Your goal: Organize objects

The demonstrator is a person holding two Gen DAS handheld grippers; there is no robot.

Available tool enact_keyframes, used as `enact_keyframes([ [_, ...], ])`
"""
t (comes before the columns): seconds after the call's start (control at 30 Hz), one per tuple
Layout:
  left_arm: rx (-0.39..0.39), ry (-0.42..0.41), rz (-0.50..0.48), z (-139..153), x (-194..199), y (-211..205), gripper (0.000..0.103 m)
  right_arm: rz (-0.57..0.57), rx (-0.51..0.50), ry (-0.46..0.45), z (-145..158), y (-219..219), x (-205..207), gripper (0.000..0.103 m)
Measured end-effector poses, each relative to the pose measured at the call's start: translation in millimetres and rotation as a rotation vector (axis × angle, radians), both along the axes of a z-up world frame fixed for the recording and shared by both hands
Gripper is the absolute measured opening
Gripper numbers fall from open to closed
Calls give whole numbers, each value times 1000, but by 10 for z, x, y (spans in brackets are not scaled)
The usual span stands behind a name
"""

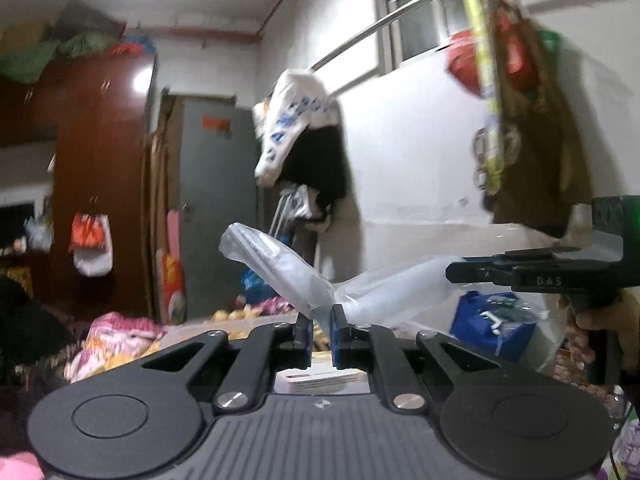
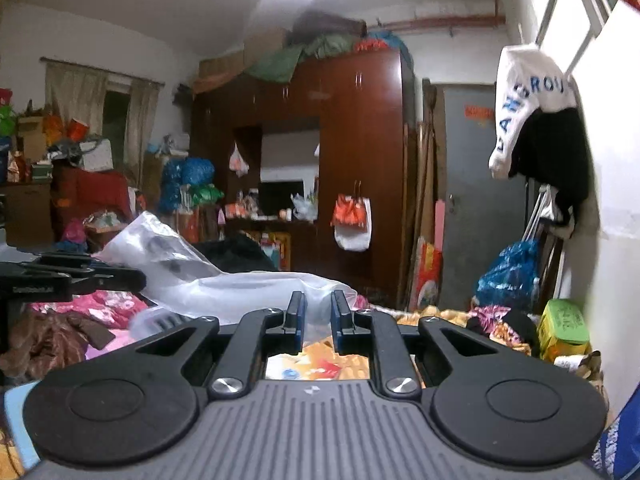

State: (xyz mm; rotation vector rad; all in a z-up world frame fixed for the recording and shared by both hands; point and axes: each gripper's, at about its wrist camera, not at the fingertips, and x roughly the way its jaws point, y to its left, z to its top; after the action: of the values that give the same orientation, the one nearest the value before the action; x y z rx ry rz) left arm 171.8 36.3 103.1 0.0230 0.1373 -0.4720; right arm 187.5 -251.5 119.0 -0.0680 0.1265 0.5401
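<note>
Item: crinkled clear plastic bag (image 1: 280, 268), raised above the bed of patterned quilts (image 2: 320, 360); its gathered neck sits between the blue pads of your left gripper (image 1: 321, 330), fingers drawn close and pinching the film.

Second hold: your right gripper (image 2: 318, 320) stands beside the same bag's far fold (image 2: 240, 284); fingers narrowly parted; whether film lies between them you cannot tell from either view.

Handling, as judged: light, limp, slippery; no stiffness to resist a pull; likely to slide from smooth pads unless bunched.

Recommended hold: the gathered neck or a doubled fold, never a single layer.

Contents: faint dark shapes inside; unidentifiable.
</note>
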Motion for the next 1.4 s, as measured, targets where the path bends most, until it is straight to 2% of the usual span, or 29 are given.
enact_keyframes([
  [0.1, 14, 53, 15, -101, 179, -17, 14, -7, -21, 32, -144, 41, 210, 17],
  [0.17, 43, 82, 40, -178, 264, -33, 20, -25, -25, 39, -260, 45, 248, 35],
  [0.2, 74, 82, 79, -216, 293, -53, 42, -33, -15, 54, -305, 31, 249, 56],
  [0.23, 98, 80, 117, -245, 316, -54, 71, -51, -2, 59, -342, 10, 255, 76],
  [0.27, 99, 72, 148, -268, 330, -36, 83, -81, 17, 45, -373, -16, 230, 83],
  [0.3, 82, 59, 164, -272, 323, -3, 94, -103, 34, 37, -381, -27, 190, 96],
  [0.33, 61, 48, 168, -270, 300, 31, 95, -114, 49, 37, -387, -34, 148, 103],
  [0.43, 14, 47, 154, -221, 237, 95, 103, -112, 38, 32, -372, -27, 77, 103],
  [0.67, 37, 49, 173, -212, 233, 8, 103, -91, 38, 40, -308, 3, 110, 103],
  [0.9, 25, 40, 193, -214, 193, 13, 103, -76, 40, 34, -279, 11, 132, 103],
  [1.07, 32, 7, 229, -190, 56, 11, 103, -63, 67, 36, -265, 10, 17, 103],
  [1.27, 46, 20, 245, -156, -116, -42, 103, -49, 23, 23, -270, 102, -242, 103],
  [1.4, 85, 49, 248, -142, -300, -122, 103, -124, 4, 61, -232, 167, -382, 103],
])
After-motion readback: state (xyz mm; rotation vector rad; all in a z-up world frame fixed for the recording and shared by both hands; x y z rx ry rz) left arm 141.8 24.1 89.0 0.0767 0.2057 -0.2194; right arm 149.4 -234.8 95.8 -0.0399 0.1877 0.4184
